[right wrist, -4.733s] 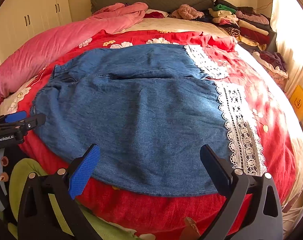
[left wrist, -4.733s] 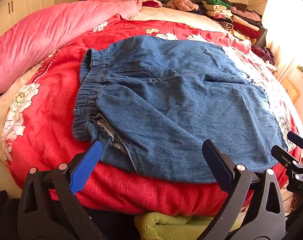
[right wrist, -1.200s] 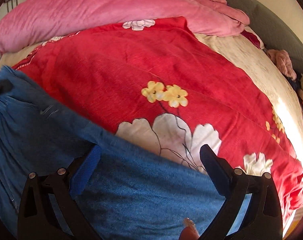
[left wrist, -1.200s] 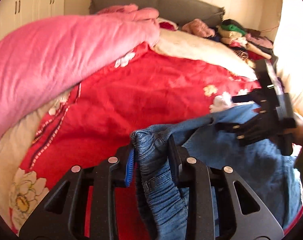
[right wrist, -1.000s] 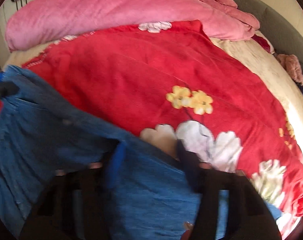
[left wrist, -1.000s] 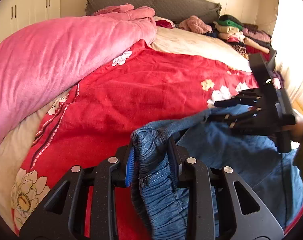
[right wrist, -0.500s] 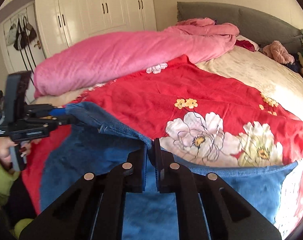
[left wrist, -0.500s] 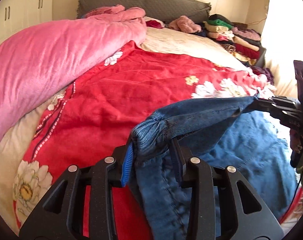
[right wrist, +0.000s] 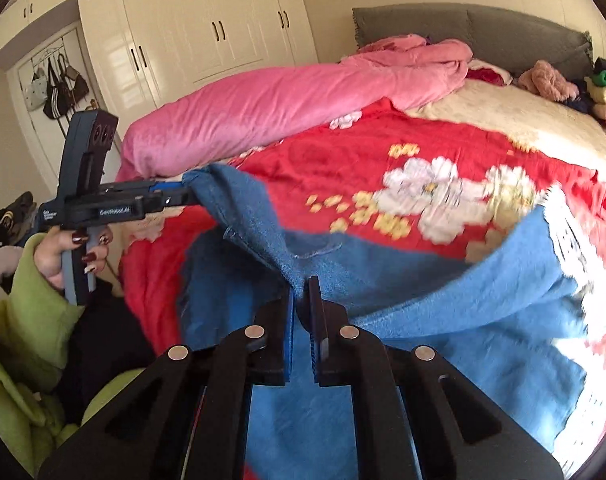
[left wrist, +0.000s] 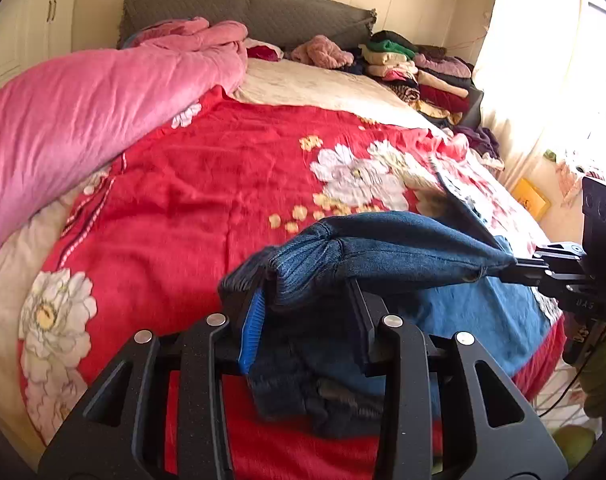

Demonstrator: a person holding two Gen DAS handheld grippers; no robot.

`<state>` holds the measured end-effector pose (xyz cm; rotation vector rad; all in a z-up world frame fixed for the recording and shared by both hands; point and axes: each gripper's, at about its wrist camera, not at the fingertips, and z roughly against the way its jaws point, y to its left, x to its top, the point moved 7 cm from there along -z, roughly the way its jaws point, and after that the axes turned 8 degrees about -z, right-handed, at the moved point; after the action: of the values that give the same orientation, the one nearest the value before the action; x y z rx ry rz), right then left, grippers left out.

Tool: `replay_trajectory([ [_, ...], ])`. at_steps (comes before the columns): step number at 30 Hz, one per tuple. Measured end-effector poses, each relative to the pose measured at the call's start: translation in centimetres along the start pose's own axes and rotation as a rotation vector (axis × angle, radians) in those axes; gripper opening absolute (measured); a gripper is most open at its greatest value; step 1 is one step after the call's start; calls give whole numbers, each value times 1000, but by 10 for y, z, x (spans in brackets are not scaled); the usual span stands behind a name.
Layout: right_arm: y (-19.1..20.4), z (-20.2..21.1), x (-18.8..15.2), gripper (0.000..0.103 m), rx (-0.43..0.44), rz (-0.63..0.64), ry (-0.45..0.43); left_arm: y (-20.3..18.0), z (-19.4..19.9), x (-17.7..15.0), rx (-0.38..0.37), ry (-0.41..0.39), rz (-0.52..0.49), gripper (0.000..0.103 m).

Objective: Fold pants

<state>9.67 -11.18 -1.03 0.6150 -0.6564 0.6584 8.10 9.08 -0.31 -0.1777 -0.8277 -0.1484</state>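
The blue denim pants [left wrist: 403, 248] lie on the red flowered quilt [left wrist: 203, 184], with one edge lifted and stretched taut between my two grippers. My left gripper [left wrist: 303, 304] is shut on the bunched elastic waistband. In the left wrist view my right gripper [left wrist: 515, 270] pinches the far end of that edge. From the right wrist view, the right gripper [right wrist: 301, 296] is shut on a thin denim fold, and the pants [right wrist: 483, 312] hang below it with their white lace hem [right wrist: 571, 240] at the right. The left gripper [right wrist: 187, 196] holds the waistband corner at the left.
A rolled pink duvet [left wrist: 83, 112] runs along the bed's left side below a grey headboard [left wrist: 263, 12]. Folded clothes [left wrist: 415, 76] are stacked at the far right. White wardrobes [right wrist: 207, 20] and hanging bags [right wrist: 55, 88] stand behind. A hand in a green sleeve [right wrist: 63, 256] grips the left tool.
The right gripper's jaws closed on the denim edge. Both grippers then rose and drew back from the headboard, lifting that edge off the quilt and pulling it taut between them.
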Motion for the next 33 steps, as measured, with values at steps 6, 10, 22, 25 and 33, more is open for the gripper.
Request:
replay_trajectory([
  [6, 17, 2, -26, 6, -12, 22, 35, -5, 6, -29, -11, 40, 27, 29],
  [10, 23, 3, -38, 6, -1, 11, 52, -6, 10, -43, -13, 58, 40, 29],
  [22, 38, -15, -75, 6, -3, 56, 145, 8, 34, -53, 22, 40, 129, 29],
  [25, 44, -14, -79, 6, 15, 80, 153, 4, 43, -46, 37, 15, 121, 29],
  [33, 48, -28, -98, 9, 32, 79, 225, -41, 5, -28, -7, 69, 4, 29],
])
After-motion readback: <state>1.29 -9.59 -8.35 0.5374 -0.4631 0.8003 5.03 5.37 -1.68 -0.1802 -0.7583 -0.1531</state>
